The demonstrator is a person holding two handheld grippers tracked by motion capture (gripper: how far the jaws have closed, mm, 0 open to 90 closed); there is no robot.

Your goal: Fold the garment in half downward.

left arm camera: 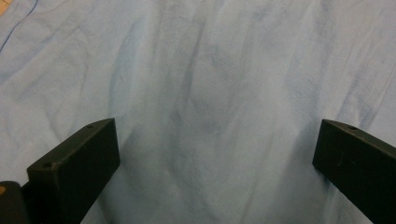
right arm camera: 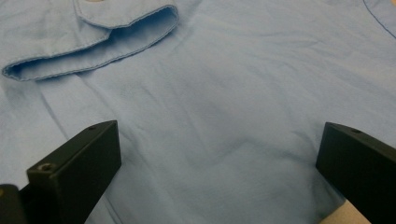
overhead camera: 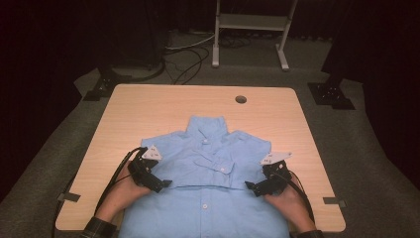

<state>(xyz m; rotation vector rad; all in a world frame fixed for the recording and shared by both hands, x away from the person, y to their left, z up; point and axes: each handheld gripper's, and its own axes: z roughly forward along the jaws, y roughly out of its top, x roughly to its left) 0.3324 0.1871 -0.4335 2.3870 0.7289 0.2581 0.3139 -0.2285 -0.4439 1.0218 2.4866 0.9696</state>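
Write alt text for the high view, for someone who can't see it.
A light blue button-up shirt lies on a wooden table, collar away from the person. The left gripper and right gripper rest on its two sides, pointing inward toward each other, each held in a hand.

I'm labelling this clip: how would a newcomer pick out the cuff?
Start at the wooden table and find the blue shirt on it. The cuff lies across its chest, a folded band with one white button, below the collar.
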